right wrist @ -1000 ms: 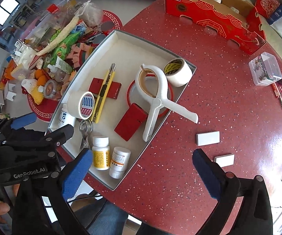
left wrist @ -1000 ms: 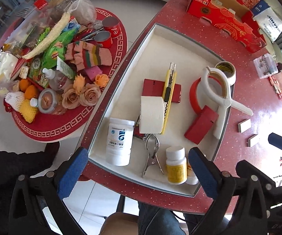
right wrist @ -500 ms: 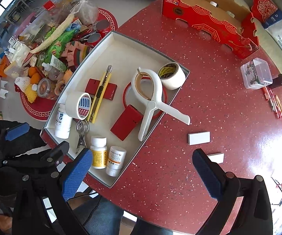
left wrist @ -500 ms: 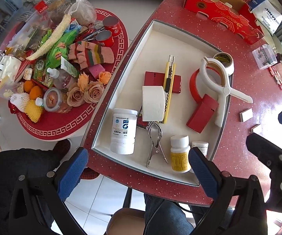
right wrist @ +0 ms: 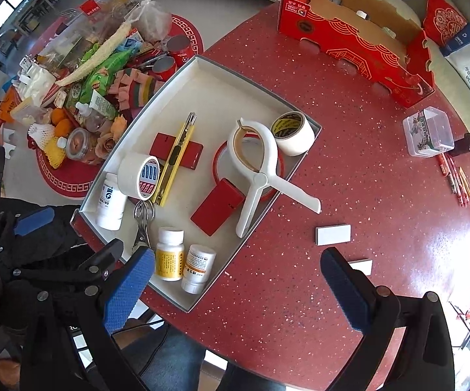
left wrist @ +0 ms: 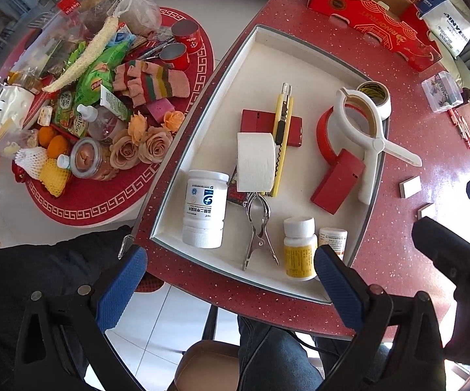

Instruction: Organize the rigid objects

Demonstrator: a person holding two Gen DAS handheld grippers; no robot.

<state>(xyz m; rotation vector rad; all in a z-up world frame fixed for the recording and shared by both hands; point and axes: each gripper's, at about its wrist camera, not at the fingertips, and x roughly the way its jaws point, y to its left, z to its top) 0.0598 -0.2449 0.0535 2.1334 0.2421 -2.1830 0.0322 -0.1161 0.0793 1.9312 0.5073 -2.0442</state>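
Tongs: the left tongs and right tongs hang spread and empty over the near edge of the bench, which looks farther below than a second ago. Nearest in the tray stand two pill bottles; a steel clip lies beside them, handles toward the viewer. Beyond, the yellow knife lies lengthwise across a red box, tip pointing away. The white clamp rests on red tape, its handles over the tray's right rim. Two white blocks lie apart on the bench.
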